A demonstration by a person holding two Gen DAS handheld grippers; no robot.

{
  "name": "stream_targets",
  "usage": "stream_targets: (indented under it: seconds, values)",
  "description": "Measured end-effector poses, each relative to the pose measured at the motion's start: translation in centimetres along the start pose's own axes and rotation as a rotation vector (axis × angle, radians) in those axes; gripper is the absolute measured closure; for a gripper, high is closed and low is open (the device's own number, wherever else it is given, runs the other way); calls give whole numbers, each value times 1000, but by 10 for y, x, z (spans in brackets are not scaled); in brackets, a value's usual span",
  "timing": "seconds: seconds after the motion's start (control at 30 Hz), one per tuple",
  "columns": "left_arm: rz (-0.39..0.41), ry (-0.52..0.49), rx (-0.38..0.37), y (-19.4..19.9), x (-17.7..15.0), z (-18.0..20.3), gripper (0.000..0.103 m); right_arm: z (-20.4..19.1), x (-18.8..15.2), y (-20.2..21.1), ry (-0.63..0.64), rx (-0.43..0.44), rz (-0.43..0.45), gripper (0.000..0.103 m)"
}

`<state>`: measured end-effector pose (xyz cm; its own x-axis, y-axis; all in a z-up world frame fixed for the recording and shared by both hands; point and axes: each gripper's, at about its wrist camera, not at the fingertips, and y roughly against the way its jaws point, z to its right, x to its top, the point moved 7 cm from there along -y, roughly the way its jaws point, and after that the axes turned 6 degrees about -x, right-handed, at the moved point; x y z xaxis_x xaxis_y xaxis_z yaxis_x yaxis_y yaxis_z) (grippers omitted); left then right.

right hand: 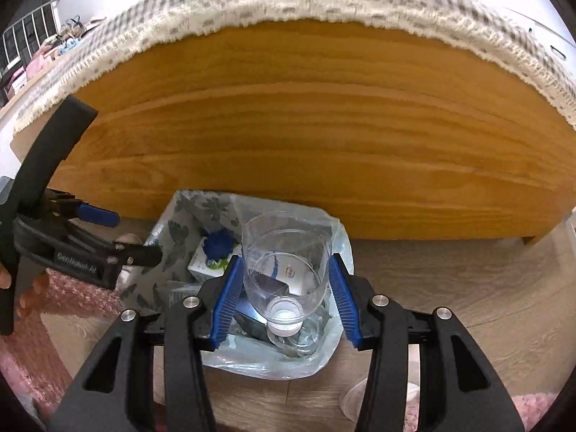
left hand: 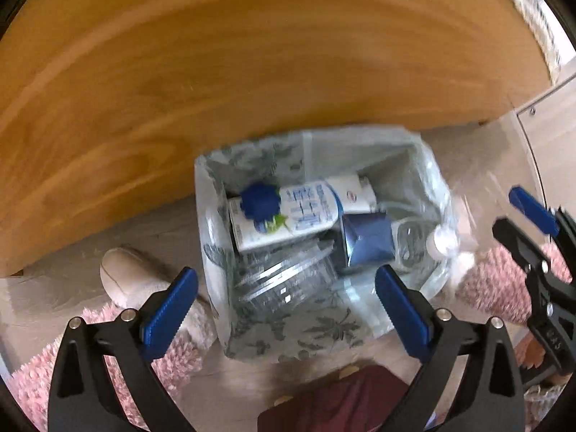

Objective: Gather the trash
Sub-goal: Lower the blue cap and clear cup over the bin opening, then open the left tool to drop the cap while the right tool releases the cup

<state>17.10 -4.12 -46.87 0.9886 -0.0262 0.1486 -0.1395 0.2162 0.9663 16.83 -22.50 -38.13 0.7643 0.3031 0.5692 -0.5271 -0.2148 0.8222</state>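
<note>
A broad orange wood panel [right hand: 306, 136] fills the background, with a checked, fringed cloth [right hand: 288, 3] draped over its top edge, and pale wood-look flooring [right hand: 468, 288] runs below it. Your landmark is the trash bin [left hand: 273, 327], lined with a clear leaf-printed bag, standing on the floor right against the foot of that panel.

Inside the bin lie a white carton with blue print [left hand: 288, 212], a dark blue folded package [left hand: 365, 239] just beside it, crumpled clear plastic cups [left hand: 280, 280] nearest you, and a clear bottle with a white cap [left hand: 424, 241] at the bin's right side.

Your left gripper [left hand: 286, 306] hangs directly above the bin, pointing almost straight down, its blue-padded fingers [left hand: 169, 313] spread as wide as they go, with nothing between them and touching nothing.

Your right gripper [right hand: 284, 298] is over the bin's right half, its fingers [right hand: 226, 306] about half open and pressed against both sides of a clear plastic bottle [right hand: 286, 270]. You hold that bottle with its white cap toward the camera and its base pointing toward the panel, above the bin's contents.

A pink shaggy rug [left hand: 46, 370] lies on the floor left of the bin, with a pale slipper [left hand: 126, 280] resting between rug and bin.
</note>
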Motion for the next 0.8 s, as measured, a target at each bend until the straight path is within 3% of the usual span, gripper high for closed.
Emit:
stream_targets:
  seconds: [0.3,0.8]
  values:
    - [-87,-1,14,-17,-15,0,7,-8,-14,-30,40,-11,-75,55]
    - [-110,35,17,-21,-17,-10,7,-9,-48,-80,105,-92,-223,54]
